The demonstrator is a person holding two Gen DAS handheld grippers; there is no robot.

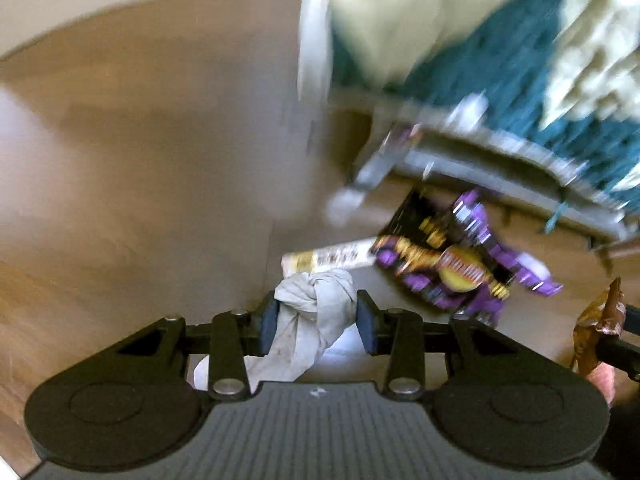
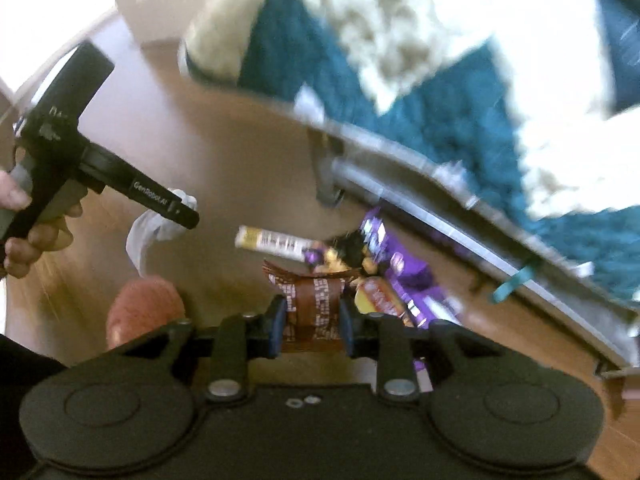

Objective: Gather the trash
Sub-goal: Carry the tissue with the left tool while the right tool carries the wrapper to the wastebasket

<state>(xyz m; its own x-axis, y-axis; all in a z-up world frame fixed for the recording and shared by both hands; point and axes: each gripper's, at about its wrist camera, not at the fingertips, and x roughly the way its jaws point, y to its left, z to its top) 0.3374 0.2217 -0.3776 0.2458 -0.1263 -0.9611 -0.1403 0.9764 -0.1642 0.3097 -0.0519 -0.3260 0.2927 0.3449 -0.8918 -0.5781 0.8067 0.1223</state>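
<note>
Left gripper (image 1: pixel 316 322) jaws clamped on tissue (image 1: pixel 308 320); right gripper (image 2: pixel 312 326) jaws on brown wrapper (image 2: pixel 314 306). Purple bag (image 1: pixel 456 264) and box (image 1: pixel 328 260) on floor (image 1: pixel 140 180) beside bed (image 1: pixel 500 40).

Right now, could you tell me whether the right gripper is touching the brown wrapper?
Touching: the right wrist view shows the right gripper with both pads pressed against the brown wrapper.

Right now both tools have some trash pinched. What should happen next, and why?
Probably carry both pieces off to a bin; none shows here. The left tool is shut on a crumpled white tissue and the right tool on a brown wrapper, so neither can grab the purple bag on the floor.
</note>
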